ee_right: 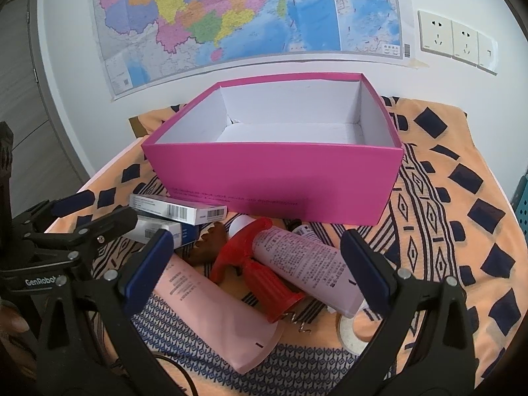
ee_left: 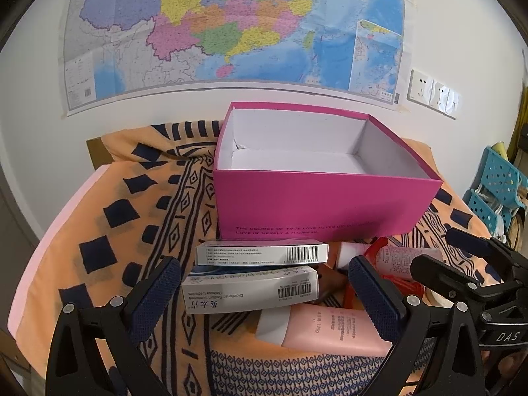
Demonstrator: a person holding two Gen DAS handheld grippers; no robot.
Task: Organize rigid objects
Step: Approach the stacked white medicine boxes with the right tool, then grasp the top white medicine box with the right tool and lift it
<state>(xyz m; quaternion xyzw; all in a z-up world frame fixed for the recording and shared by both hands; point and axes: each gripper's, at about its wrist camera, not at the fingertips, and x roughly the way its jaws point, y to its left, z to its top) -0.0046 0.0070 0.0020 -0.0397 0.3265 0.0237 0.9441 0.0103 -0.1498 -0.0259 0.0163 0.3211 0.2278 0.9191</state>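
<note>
Jaws on both our grippers, left [ee_left: 264, 293] and right [ee_right: 255, 264], gape empty; pink box [ee_left: 316, 211] centre frame, medicine cartons [ee_left: 260, 254] and tubes [ee_right: 211, 307] below it.

The medicine carton [ee_left: 250, 292] reads "Diclofenac Sodium Sustained Release Capsules", the pink tube [ee_left: 330, 325] "125g", and the pink box [ee_left: 316, 198] "LOVE IS MERELY A MADNESS".

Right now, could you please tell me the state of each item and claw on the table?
Pink box: open, empty.
Upper medicine carton: closed, stacked on another.
Lower medicine carton: closed, lying flat.
Pink tube: lying flat.
Left claw: open, empty.
Right claw: open, empty.
</note>
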